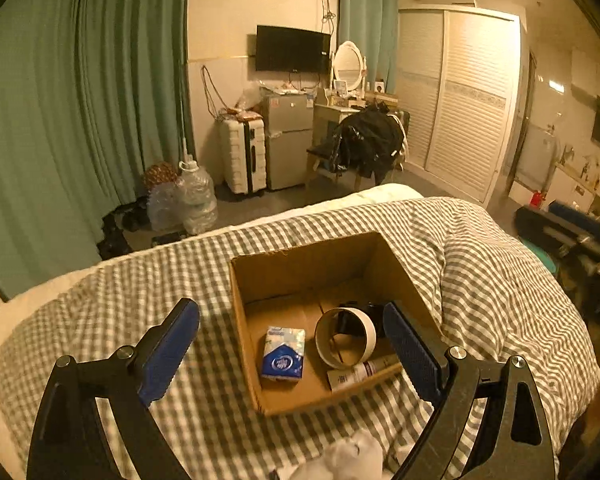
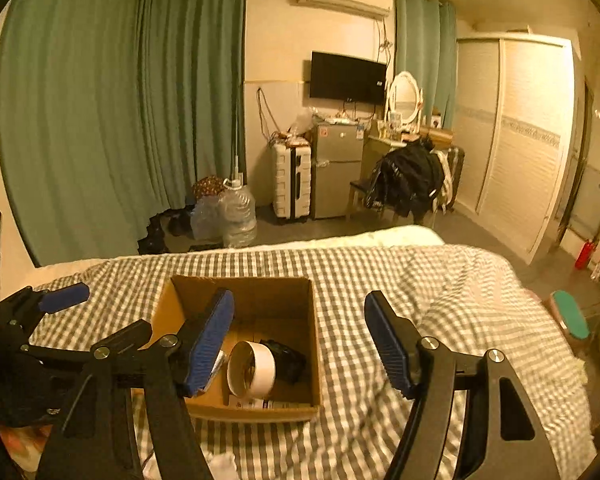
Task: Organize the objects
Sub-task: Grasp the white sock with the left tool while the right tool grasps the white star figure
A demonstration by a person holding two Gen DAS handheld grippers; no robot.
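While both grippers hung above the checked quilt (image 1: 480,280), the left gripper (image 1: 292,352) had its blue pads spread wide with nothing between them, and the right gripper (image 2: 300,340) stood about half open, equally empty-handed. Just beyond them sat the cardboard box (image 1: 300,264), open-topped on the quilt. Inside the box lay a blue tissue pack (image 1: 283,354) on the left, a white tape roll (image 1: 345,337) standing on edge beside it, a white tube (image 1: 360,372) along the near wall, and a dark object (image 2: 286,356) behind the roll. Well beyond the box stood a white suitcase (image 1: 243,152) beside a small fridge (image 1: 289,140).
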